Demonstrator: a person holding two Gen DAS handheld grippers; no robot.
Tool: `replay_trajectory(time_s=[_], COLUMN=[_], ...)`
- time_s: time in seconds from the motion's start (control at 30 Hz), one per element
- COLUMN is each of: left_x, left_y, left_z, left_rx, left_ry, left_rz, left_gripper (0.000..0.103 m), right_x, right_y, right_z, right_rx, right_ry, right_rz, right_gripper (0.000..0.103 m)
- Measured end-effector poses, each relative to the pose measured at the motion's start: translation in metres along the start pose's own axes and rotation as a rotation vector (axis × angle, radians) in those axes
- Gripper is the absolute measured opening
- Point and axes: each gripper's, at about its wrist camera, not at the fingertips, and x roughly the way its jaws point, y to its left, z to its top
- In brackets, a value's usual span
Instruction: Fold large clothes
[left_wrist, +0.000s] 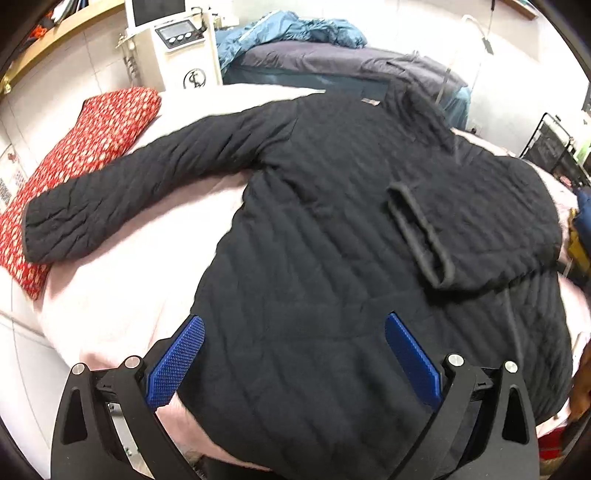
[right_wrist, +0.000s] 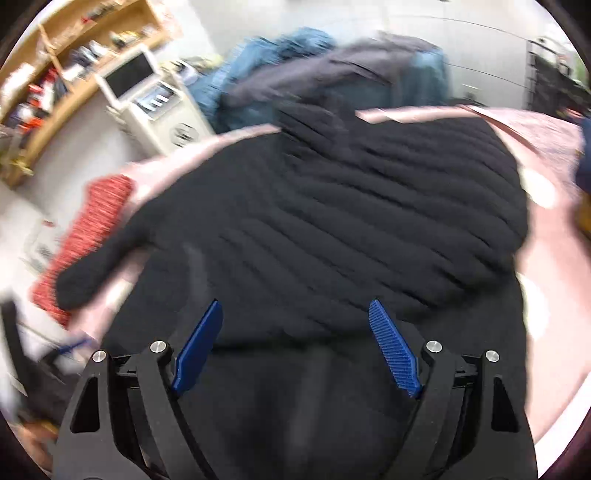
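A black quilted jacket (left_wrist: 332, 229) is lying spread across a pink bed (left_wrist: 122, 306), one sleeve (left_wrist: 122, 195) stretching out left toward a red patterned pillow (left_wrist: 88, 147), the other sleeve (left_wrist: 491, 221) already lying folded over the body, probably to narrow it for folding. The left gripper (left_wrist: 295, 362) is hovering with jaws released over the near hem; nothing is pinched. The right gripper (right_wrist: 295, 347) is likewise standing wide, the blurred jacket below and beyond its pads, ungrasped.
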Motion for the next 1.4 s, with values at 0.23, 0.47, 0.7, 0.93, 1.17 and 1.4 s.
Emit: replay_trajectory(time_s=[0.23, 0.47, 0.7, 0.93, 1.17, 1.4], left_x=[0.023, 0.073, 0.091, 0.044, -0.002, 0.081], left_y=[-0.034, -0.095, -0.122, -0.145, -0.141, -0.119], left_z=[0.03, 0.043, 0.045, 0.085, 0.186, 0.196], left_rx=[0.026, 0.108, 0.203, 0.364, 0.357, 0.279], left_ry=[0.05, 0.171, 0.16, -0.065, -0.285, -0.039], left_rz=[-0.149, -0.23, -0.191, -0.132, -0.039, -0.035], left_gripper=[0.081, 0.076, 0.054, 0.014, 0.014, 0.014], right_x=[0.014, 0.027, 0.028, 0.025, 0.02, 0.019], right_y=[-0.049, -0.04, -0.039, -0.046, -0.05, -0.05], right_z=[-0.047, -0.062, -0.078, -0.088, -0.095, -0.096], right_rx=[-0.007, -0.116, -0.144, -0.132, -0.137, -0.134], right_ry=[0.12, 0.134, 0.077, 0.04, 0.028, 0.033], right_rz=[-0.216, -0.235, -0.262, -0.233, -0.228, -0.215], right_gripper=[0.081, 0.097, 0.097, 0.098, 0.098, 0.098])
